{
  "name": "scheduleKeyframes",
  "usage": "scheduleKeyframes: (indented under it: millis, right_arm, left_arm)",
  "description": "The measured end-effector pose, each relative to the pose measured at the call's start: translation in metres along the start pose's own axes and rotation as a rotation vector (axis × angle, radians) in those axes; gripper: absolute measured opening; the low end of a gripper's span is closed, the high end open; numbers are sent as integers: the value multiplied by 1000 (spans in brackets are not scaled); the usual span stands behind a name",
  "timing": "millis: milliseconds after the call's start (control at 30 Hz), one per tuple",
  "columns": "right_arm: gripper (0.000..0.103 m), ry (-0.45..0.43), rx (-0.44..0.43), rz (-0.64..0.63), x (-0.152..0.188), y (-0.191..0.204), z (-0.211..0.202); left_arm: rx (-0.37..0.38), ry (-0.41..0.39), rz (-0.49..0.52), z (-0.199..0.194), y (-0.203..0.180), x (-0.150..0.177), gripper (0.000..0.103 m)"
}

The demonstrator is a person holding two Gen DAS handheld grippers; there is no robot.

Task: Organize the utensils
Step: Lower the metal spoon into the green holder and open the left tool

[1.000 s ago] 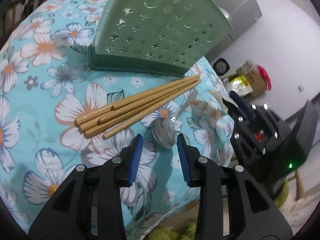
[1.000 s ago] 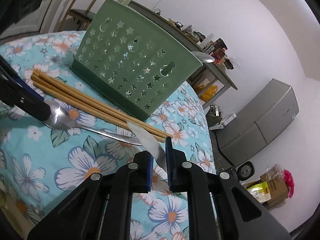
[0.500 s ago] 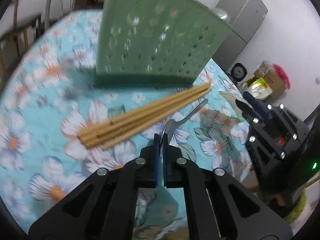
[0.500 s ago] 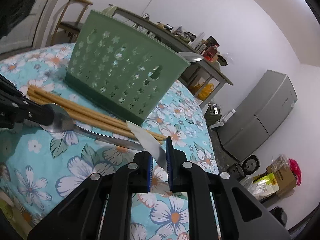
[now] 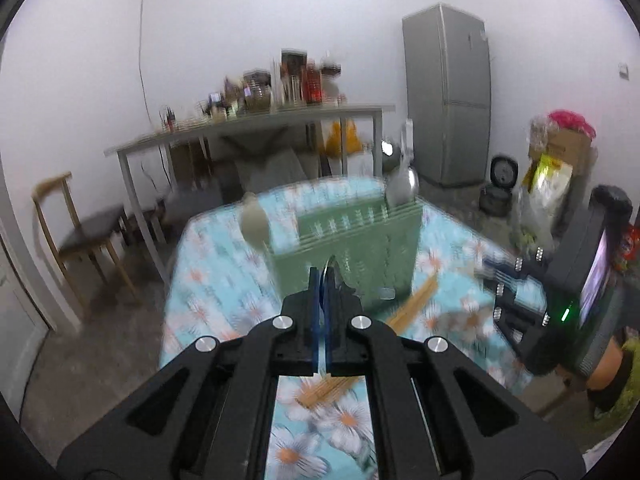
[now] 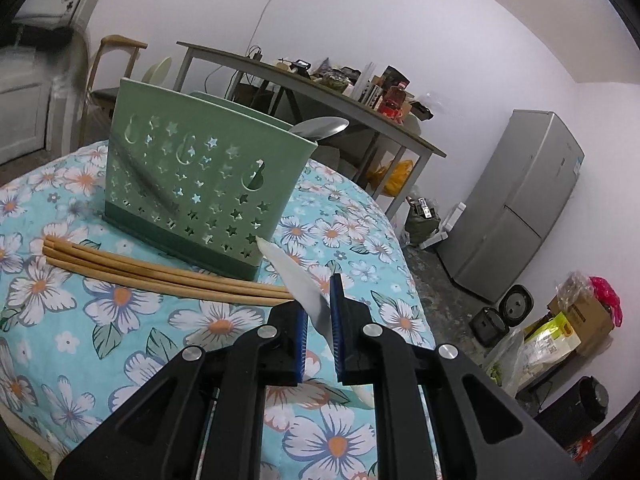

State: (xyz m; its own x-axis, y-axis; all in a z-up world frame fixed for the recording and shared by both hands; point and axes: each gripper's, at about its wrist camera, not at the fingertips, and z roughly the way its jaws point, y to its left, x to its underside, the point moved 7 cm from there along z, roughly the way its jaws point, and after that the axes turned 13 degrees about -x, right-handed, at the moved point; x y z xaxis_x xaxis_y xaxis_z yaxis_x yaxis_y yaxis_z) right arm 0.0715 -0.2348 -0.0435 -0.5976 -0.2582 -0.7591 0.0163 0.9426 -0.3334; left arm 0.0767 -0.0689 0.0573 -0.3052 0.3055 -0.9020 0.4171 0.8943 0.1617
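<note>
Floral table (image 6: 100,328) fills lower left; fridge (image 6: 516,208) right. Left hand-held gripper (image 5: 325,280) clamps a spoon (image 5: 330,268); right hand-held gripper (image 6: 320,300) grips a white utensil (image 6: 296,280).

I see plain white walls (image 6: 400,8) with a thin cable (image 5: 141,40) running down one. Floor (image 5: 100,320) is bare grey concrete. A long grey side table (image 6: 320,92) on white legs stands against the wall, its top crowded with jars and bottles, blurred in the left view. A wooden chair (image 5: 80,232) sits left of it. A tall grey fridge (image 6: 516,200) stands right, a cardboard box (image 6: 584,320) and bags near it. Light is even, indoor.
</note>
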Motion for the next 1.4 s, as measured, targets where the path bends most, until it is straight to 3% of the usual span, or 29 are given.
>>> scheduleKeyframes:
  millis: [133,267,567,900,1000,1133,1400]
  right_arm:
    - [11,-6,-6,15,-1,-3,0]
    - [11,-12,-10,33,0,-7,0]
    - [11,-16,-15,33,-1,-7,0]
    - [11,-9,-20,21,-1,-1,3]
    - [11,-9,-19,20,-1,-1,2]
    - [11,-10,-16,28,-2,-4,1]
    - [6,-32,-19,75,-17,-24,-10]
  left_arm:
    - [-30,-124,-13,-22,24,-49,1]
    - [-94,-195,45,-30,35,-76,1]
    - [-179,-74,171,15,40,-62,1]
    - [-103,35,148,65,30,-38,2]
    - [-29,49,85,71,28,-37,4]
    - [33,42,-26,69,35,-39,23]
    - [92,34,-184,67,52,-27,25]
